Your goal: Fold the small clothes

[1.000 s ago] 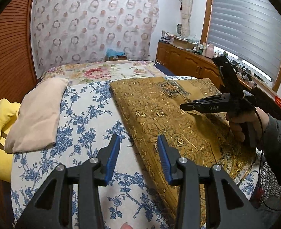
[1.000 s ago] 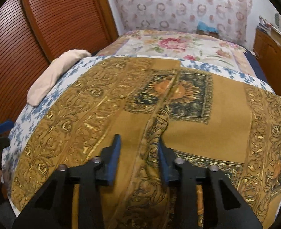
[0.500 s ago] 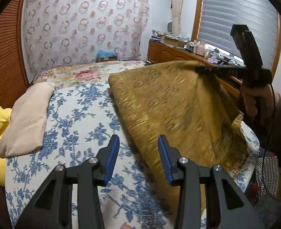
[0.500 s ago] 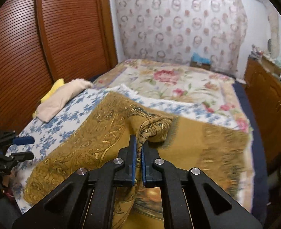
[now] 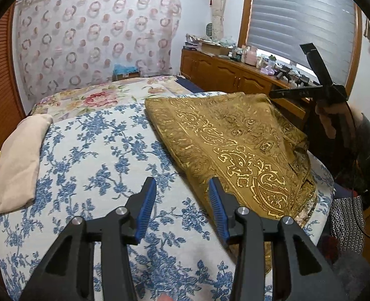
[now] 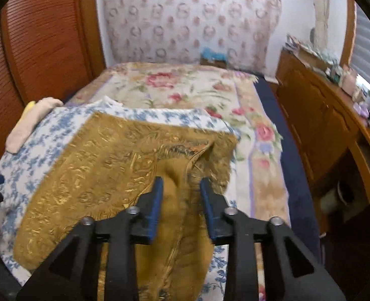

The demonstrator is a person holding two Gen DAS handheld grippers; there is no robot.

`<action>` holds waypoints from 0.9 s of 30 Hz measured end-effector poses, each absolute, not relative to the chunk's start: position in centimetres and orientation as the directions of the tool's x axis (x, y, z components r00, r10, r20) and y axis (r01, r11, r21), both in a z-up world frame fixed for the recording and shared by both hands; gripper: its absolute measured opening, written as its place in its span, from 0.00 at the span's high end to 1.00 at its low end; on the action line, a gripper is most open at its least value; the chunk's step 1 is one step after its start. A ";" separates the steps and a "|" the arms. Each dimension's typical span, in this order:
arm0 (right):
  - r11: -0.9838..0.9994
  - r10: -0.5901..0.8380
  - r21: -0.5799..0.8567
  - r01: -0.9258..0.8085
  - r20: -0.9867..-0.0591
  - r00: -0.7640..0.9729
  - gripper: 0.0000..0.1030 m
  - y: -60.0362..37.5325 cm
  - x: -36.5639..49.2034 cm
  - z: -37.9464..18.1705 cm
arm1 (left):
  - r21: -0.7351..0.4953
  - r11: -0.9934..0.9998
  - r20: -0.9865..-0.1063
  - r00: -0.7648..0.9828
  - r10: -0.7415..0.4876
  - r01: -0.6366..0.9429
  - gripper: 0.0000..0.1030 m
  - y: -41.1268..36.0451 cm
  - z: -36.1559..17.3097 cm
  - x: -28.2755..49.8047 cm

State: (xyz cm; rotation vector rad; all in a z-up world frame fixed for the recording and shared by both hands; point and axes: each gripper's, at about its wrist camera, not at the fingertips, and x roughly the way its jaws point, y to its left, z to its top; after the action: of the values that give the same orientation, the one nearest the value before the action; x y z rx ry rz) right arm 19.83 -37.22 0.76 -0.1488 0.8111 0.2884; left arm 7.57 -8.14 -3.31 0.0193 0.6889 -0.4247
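Floral bedspread [image 5: 89,155] carries one gold cloth [image 5: 235,145]; left tongs [image 5: 182,195] open, empty; right tongs [image 6: 181,195] opening above it.

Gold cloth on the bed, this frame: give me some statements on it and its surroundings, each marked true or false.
1. The gold cloth lies on a blue floral bedspread. True.
2. The left gripper clamps the cloth's edge. False: its jaws stand apart with only bedspread between them.
3. A beige pillow lies by the bed's left edge. True.
4. The right gripper is shut tight on a fold. False: its jaws are opening and the pads sit clear of the cloth.
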 end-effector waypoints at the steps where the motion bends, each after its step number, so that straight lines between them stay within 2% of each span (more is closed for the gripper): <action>1: 0.953 0.219 0.013 -0.302 -0.718 0.660 0.66 -37.9 20.0 0.6 | -0.117 0.914 -0.625 0.686 -0.372 0.389 0.59 -8.4 -3.4 7.8; 12: 0.972 0.225 0.114 -0.207 -0.709 0.668 0.64 -41.0 23.3 -0.3 | -0.121 0.910 -0.656 0.656 -0.374 0.397 0.58 -10.1 -4.4 8.4; 19: 0.966 0.217 0.048 -0.252 -0.677 0.703 0.64 -40.5 16.2 0.2 | -0.122 0.903 -0.651 0.653 -0.386 0.412 0.57 -10.9 -4.6 7.4; 27: 0.936 0.266 0.039 -0.349 -0.728 0.632 0.64 -38.4 9.9 -3.3 | -0.123 0.894 -0.658 0.639 -0.398 0.430 0.57 -11.9 -4.9 6.7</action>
State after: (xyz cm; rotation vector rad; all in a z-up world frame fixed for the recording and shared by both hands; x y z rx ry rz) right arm 9.91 -38.44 -3.33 -0.1090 0.8136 0.3525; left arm 6.66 -11.94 -4.91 0.0462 0.7396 -0.4725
